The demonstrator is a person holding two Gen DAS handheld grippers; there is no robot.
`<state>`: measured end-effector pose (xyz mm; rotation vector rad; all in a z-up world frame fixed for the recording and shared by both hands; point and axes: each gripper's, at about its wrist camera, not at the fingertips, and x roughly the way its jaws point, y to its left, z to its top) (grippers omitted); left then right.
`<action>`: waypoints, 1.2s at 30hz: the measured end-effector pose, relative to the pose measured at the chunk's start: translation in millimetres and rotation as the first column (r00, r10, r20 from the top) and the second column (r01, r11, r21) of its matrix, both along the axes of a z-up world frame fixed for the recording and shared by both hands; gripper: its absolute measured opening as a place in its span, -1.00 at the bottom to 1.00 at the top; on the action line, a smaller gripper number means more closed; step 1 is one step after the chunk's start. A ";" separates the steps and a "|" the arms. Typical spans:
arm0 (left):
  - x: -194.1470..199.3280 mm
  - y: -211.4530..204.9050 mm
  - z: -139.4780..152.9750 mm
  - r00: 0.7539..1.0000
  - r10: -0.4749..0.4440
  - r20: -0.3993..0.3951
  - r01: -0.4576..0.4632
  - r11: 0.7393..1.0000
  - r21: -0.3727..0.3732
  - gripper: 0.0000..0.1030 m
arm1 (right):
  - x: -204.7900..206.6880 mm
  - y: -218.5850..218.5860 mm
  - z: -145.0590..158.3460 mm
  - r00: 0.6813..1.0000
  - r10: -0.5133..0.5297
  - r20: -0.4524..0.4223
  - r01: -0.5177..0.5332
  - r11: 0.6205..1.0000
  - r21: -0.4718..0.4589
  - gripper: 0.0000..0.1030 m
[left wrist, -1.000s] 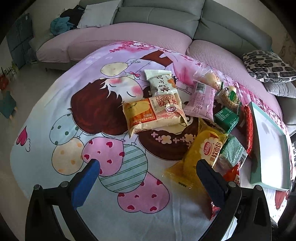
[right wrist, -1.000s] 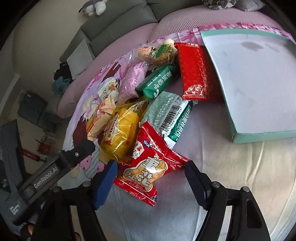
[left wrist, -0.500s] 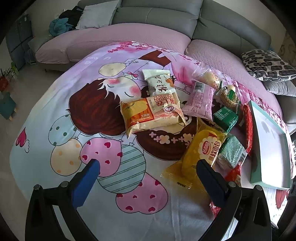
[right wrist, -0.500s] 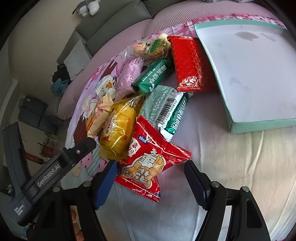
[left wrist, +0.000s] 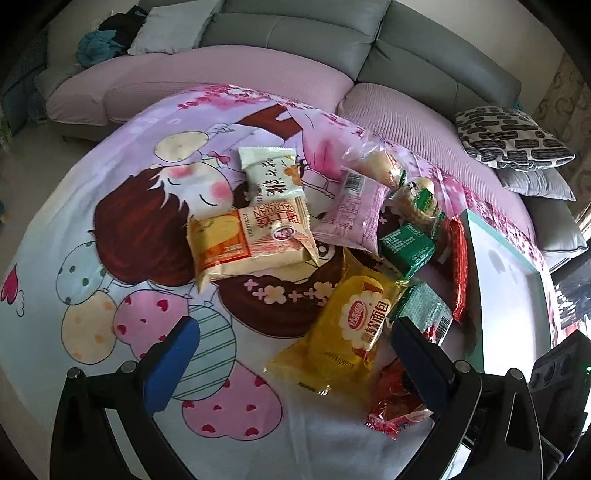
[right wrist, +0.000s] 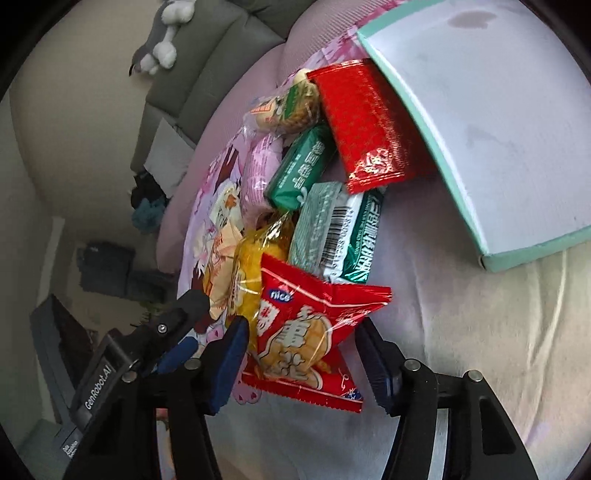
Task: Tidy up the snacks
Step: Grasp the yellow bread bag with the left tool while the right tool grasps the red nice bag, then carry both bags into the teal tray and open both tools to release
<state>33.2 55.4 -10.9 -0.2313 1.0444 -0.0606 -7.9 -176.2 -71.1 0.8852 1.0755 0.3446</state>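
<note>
Ten snack packets (left wrist: 254,244) and one box (right wrist: 491,122) were counted on one patterned cloth (left wrist: 110,229).

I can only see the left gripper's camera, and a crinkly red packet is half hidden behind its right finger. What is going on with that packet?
Observer: The right gripper straddles the red packet. Its jaws have just been closing around it, though I can't tell whether the pads press on it yet.
Operator: What is printed on it?
Observer: A small "nice" logo near the top, with big pale characters below it.
Operator: Is there anything further back that I'm missing?
Observer: A grey and white plush toy lies on the back of the grey sofa.
</note>
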 end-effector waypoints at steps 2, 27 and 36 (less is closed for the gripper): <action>2.6 -5.0 -2.7 1.000 -0.020 -0.009 0.020 1.000 0.006 0.99 | 1.9 2.7 -0.4 1.000 0.009 -0.006 -0.009 1.000 -0.026 0.18; 9.6 -31.2 -22.7 0.989 -0.135 -0.056 0.130 0.988 -0.080 -0.18 | -8.8 -6.9 8.0 1.000 0.017 0.024 -0.015 0.997 -0.077 -0.24; -0.6 -28.2 -5.1 0.990 -0.140 -0.015 0.138 0.987 -0.079 -0.21 | -14.6 -5.9 23.3 0.999 0.018 0.051 -0.013 0.995 -0.098 -0.29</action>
